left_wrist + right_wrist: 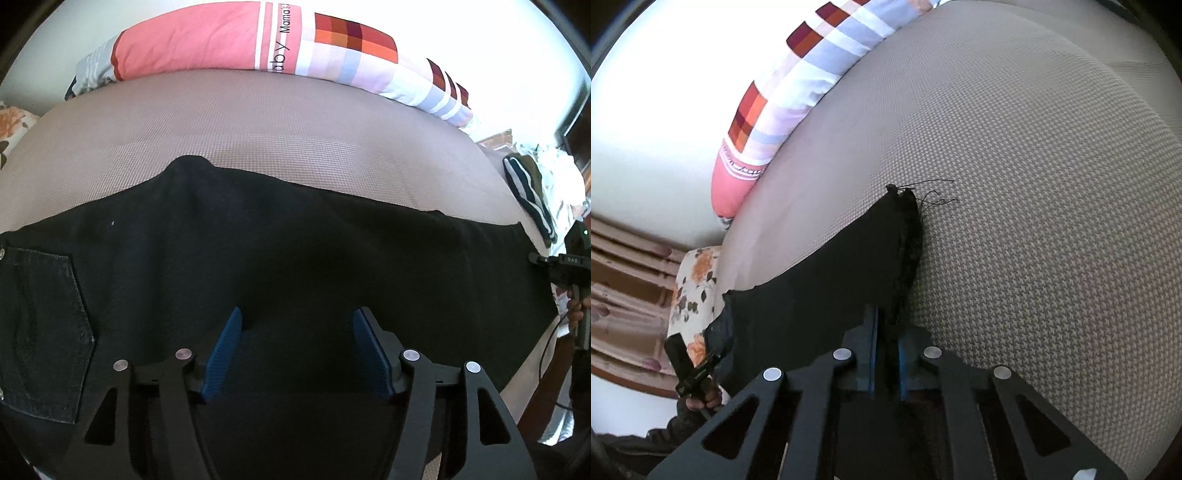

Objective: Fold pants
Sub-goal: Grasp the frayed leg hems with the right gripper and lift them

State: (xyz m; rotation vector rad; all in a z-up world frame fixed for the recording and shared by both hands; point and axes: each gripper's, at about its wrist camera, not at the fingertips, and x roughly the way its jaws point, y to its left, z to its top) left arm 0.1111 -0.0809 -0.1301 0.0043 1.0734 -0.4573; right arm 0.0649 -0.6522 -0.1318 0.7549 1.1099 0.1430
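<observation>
Black pants [295,251] lie flat across a beige woven bed surface [240,129], with a back pocket [40,332] at the left. My left gripper [295,354] is open just above the middle of the pants, its blue pads spread apart. In the right wrist view, my right gripper [886,350] is shut on the frayed leg hem of the pants [905,258], which lies on the bed [1034,184]. The right gripper also shows in the left wrist view at the far right edge [565,266].
A pink and checked pillow [258,40] lies along the far side of the bed; it also shows in the right wrist view [783,96]. A pile of striped clothes [528,192] sits at the right. A floral cushion [694,288] lies past the pants' waist end.
</observation>
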